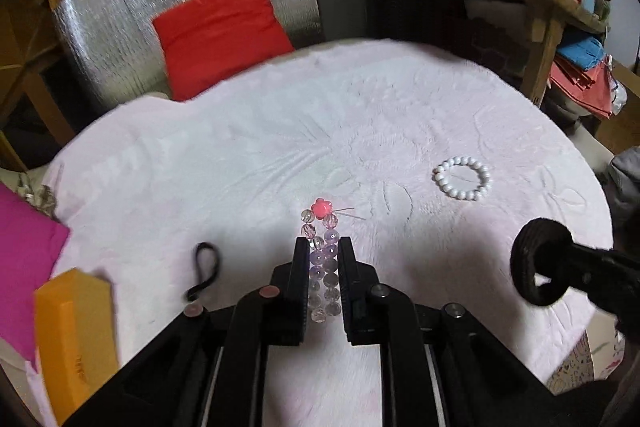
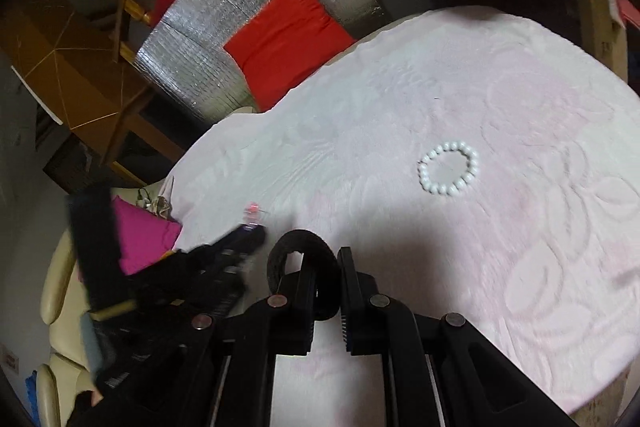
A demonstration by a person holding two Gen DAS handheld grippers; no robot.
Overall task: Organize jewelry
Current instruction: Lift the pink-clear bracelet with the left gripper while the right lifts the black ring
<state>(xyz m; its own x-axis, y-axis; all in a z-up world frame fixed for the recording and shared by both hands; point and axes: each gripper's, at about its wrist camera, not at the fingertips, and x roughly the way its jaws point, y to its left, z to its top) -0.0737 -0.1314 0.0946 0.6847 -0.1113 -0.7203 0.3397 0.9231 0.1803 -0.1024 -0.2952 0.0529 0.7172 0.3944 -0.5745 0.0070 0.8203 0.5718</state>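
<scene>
Pale pink plush cloth [image 1: 248, 147] is spread over the round table, its embossed pattern seen in both wrist views. A bracelet of clear and lilac beads [image 1: 322, 267], topped by a pink flower bead, is pinched between the fingers of the left gripper [image 1: 323, 247], which are drawn narrow around it so that the strand is pressed into a long loop lying between them, the flower end pointing to the far side. A black hair tie [image 2: 298, 267] is clamped in the right gripper [image 2: 325, 257], whose fingers are likewise brought close together on the band; the loop is stood up above the fingertips. In the left wrist view the same tie and gripper are seen at the near right, held above the cloth. A white bead bracelet [image 1: 461, 178] is laid flat on the cloth at the far right — well apart from both grippers, in a closed ring. A thin black elastic loop [image 1: 206, 269] is left on the cloth at the near left, just beside an orange box [image 1: 74, 343] at the table's edge. Beyond the table's far left edge a red cushion [image 1: 218, 33] is propped against a silver foil sheet [image 1: 120, 27] — and a magenta cloth [image 1: 22, 267] is seen at the left edge.
</scene>
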